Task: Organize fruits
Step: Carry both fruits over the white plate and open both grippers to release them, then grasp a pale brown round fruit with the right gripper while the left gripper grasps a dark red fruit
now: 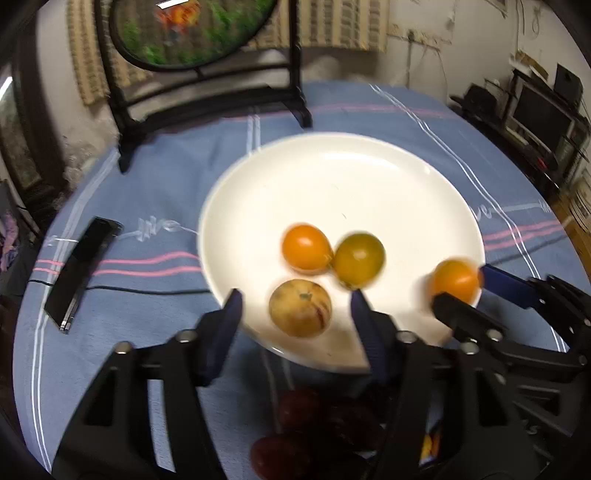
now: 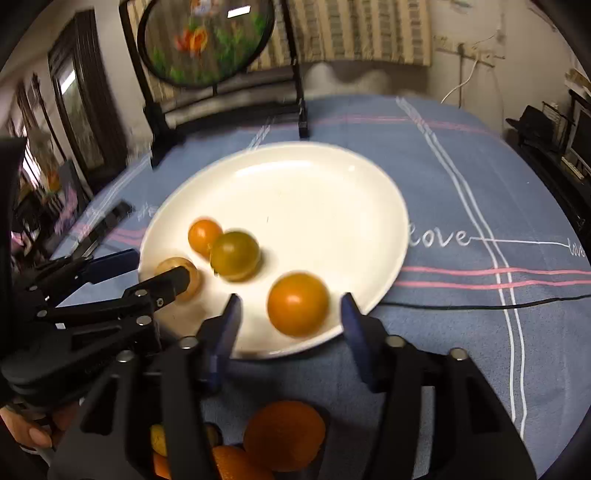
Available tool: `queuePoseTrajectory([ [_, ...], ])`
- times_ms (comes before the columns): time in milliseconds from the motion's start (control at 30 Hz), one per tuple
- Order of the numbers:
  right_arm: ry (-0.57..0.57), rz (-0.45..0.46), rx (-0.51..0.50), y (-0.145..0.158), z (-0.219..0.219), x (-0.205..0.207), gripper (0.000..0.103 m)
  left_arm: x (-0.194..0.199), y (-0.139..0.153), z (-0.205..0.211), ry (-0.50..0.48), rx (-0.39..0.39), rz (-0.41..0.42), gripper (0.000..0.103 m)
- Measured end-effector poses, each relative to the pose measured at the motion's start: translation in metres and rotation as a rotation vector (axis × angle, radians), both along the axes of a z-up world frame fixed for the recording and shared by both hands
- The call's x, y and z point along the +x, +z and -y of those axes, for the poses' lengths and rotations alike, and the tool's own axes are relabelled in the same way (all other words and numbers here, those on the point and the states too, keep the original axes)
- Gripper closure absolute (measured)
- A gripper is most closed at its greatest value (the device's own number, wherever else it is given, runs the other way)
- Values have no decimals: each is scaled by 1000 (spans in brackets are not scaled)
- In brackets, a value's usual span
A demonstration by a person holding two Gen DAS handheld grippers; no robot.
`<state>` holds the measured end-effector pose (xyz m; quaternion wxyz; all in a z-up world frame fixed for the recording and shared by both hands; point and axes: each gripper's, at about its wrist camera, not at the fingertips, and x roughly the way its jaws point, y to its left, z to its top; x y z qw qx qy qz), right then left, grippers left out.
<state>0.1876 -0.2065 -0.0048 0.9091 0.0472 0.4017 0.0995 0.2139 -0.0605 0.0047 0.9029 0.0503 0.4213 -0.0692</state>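
Observation:
A white plate (image 1: 369, 177) (image 2: 314, 177) on the blue tablecloth holds several small fruits: an orange one (image 1: 306, 246) (image 2: 204, 236), a greenish one (image 1: 359, 258) (image 2: 235, 254), a pale yellow one (image 1: 300, 307) (image 2: 192, 275), and another orange one (image 1: 456, 280) (image 2: 297, 303). My left gripper (image 1: 295, 314) (image 2: 155, 269) is open, its fingers on either side of the pale yellow fruit. My right gripper (image 2: 290, 314) (image 1: 465, 288) is open, its fingers on either side of the near orange fruit.
A black phone (image 1: 79, 271) lies left of the plate. A dark wooden stand with a round painted panel (image 1: 192, 33) stands at the back. A black cable (image 2: 480, 304) crosses the cloth. Dark red fruits (image 1: 314, 424) and oranges (image 2: 284, 435) lie below the grippers.

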Motion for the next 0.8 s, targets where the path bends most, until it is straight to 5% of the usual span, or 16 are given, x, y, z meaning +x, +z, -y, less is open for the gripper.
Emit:
queuePoseTrajectory([
  [267,-10,-16,40,-1,14,-9,39,-27,13,-5,-10,57,109,14],
  [800,-32,-1,117,6,35,-77,37,-96,9,-50,39,5,95,9],
])
